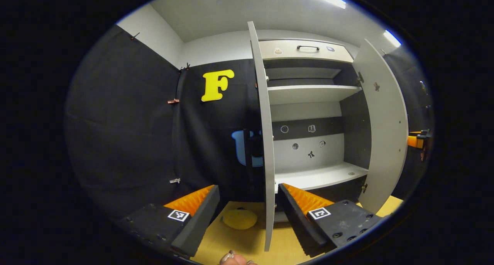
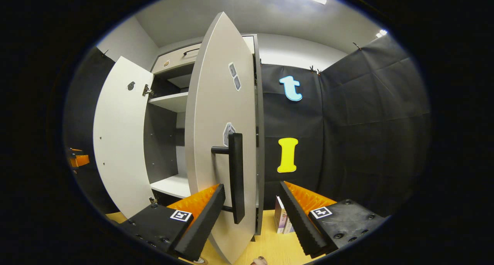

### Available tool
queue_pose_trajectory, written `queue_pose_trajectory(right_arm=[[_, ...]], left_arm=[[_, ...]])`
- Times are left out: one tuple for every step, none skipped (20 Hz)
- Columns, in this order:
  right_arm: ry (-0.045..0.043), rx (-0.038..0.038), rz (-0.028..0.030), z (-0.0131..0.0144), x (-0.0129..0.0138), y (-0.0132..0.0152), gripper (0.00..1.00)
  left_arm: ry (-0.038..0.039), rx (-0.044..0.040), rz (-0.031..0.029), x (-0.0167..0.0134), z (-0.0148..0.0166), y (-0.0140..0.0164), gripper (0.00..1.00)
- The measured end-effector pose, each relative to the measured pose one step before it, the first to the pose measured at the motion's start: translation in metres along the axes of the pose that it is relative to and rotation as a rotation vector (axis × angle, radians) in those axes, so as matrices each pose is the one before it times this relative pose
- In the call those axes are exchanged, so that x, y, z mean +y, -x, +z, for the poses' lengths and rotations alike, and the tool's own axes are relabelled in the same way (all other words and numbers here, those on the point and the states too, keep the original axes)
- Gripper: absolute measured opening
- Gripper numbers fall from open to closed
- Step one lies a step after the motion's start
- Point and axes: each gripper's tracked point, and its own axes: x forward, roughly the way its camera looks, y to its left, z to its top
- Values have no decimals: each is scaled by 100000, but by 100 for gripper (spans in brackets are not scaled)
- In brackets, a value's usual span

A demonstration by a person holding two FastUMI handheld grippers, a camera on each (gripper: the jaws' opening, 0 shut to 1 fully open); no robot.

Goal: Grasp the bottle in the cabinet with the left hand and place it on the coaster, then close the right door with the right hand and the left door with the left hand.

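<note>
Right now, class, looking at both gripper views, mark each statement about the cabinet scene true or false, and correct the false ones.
1. Both cabinet doors stand open. True: the left door and the right door are swung out.
2. The left hand-held gripper is shut on a bottle. False: it is open and holds nothing.
3. The lower shelf holds a bottle. False: no bottle is visible on it.
4. The right hand-held gripper is open. True; the door handle is between its fingers.
5. A round yellow coaster lies on the table. True.
</note>
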Motion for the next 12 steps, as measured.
queue_pose_trajectory(right_arm=[[-74, 21, 310, -114, 727, -221, 95], [12, -324, 341, -59, 768, -294, 95], [-59, -642, 235, -36, 695, -303, 95], [-432, -290, 61, -131, 594, -367, 95], [-916, 131, -13, -163, 670, -492, 95], [-1002, 330, 342, -186, 737, -473, 95], [-919, 160, 771, -189, 797, -483, 95], [-570, 278, 842, -231, 789, -608, 95], [-345, 278, 1303, -260, 967, -627, 95], [3, 783, 1985, -339, 1115, -647, 96], [354, 991, 2540, -382, 1213, -539, 96], [1306, 396, 916, -244, 707, -463, 97]], left_arm=[[-329, -530, -1539, 69, 160, -513, 96], [116, -412, -1477, -58, -76, -308, 96], [646, -164, -1237, 139, -27, -450, 96], [796, 173, -898, 224, -246, -371, 95], [886, 178, -697, 402, 185, 256, 95], [949, -103, -649, 346, -158, -252, 95], [968, 39, -349, 331, -60, -279, 96], [680, 270, -377, 306, -185, -177, 95], [330, 17, -8, 360, -61, -155, 95], [352, -92, 205, 524, -219, -159, 96], [519, 138, -93, 405, -136, -157, 96], [591, -170, -533, 54, -40, -41, 95]])
